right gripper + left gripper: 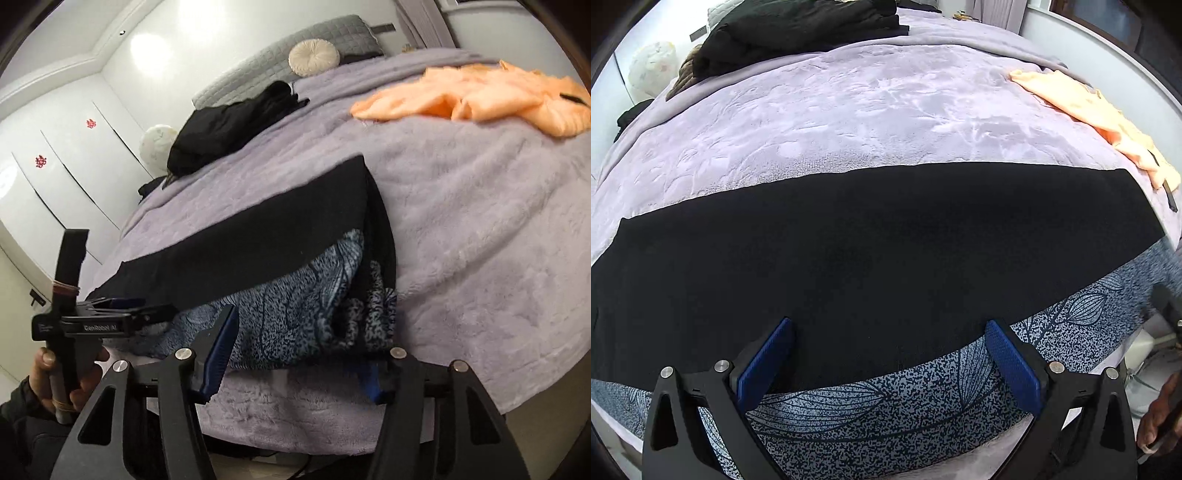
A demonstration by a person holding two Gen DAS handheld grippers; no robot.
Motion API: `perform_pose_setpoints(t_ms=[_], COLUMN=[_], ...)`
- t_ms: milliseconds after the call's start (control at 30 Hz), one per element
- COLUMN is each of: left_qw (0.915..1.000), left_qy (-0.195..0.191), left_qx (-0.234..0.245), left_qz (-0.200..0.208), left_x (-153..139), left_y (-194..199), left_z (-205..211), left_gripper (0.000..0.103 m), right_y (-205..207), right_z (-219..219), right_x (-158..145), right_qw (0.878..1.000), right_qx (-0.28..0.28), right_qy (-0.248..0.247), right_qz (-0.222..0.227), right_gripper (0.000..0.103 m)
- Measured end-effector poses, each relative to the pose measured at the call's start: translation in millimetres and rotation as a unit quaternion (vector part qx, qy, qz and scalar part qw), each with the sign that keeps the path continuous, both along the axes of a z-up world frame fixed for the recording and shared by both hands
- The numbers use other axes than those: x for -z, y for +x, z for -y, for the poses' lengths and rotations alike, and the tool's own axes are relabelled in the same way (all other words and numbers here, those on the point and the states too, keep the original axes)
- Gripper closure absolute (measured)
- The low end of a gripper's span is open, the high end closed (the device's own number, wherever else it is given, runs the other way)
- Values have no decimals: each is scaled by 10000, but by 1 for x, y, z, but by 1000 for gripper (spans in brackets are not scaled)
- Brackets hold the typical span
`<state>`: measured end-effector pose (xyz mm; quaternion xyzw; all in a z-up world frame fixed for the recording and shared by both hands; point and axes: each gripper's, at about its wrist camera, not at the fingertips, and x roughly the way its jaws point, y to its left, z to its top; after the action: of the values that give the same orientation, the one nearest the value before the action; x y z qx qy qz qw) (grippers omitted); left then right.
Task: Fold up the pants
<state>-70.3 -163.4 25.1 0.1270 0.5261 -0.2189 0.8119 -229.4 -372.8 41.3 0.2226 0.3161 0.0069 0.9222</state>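
Left gripper [888, 363] jaws were wide apart over the near edge of black-and-blue leaf-print pants [871, 258] on lilac fleece blanket [849, 110]; right gripper [295, 360] also spread, empty, near pants' right end.

black pants [871, 251], lilac blanket [849, 110]; peach garment [480, 99]

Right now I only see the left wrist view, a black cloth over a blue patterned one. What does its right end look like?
Observer: There the blue patterned fabric bunches into folds under the black cloth's end.
Operator: Where's the other hand-held gripper?
Observer: The right hand-held gripper is open beside that bunch, holding nothing.
Operator: Anything at the head of the bed?
Observer: A round cream cushion leans on the grey headboard.
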Motion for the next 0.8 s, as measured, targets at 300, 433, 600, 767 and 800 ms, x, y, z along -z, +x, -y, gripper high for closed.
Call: perform_pose_setpoints(t_ms=[300, 433, 600, 767, 800], left_qw=[9999, 9999, 9999, 9995, 9997], left_qy=[36, -9, -37, -209, -126], left_qx=[-81, -113, -126, -217, -199], left_qz=[74, 65, 60, -30, -8], left_x=[3, 3, 4, 3, 5], left_y=[-1, 2, 2, 7, 8], left_z=[0, -2, -1, -5, -3], left_gripper=[0, 0, 0, 0, 0], right_y=[26, 39, 59, 63, 66], right_z=[0, -15, -16, -11, -8], right_x=[23, 12, 28, 29, 37], right_qw=[9993, 9989, 9981, 9967, 9951], right_qx=[-5, -279, -164, -122, -86], right_qy=[321, 381, 488, 674, 830], right_qz=[-200, 33, -331, -446, -535], right_gripper=[29, 29, 30, 53, 53])
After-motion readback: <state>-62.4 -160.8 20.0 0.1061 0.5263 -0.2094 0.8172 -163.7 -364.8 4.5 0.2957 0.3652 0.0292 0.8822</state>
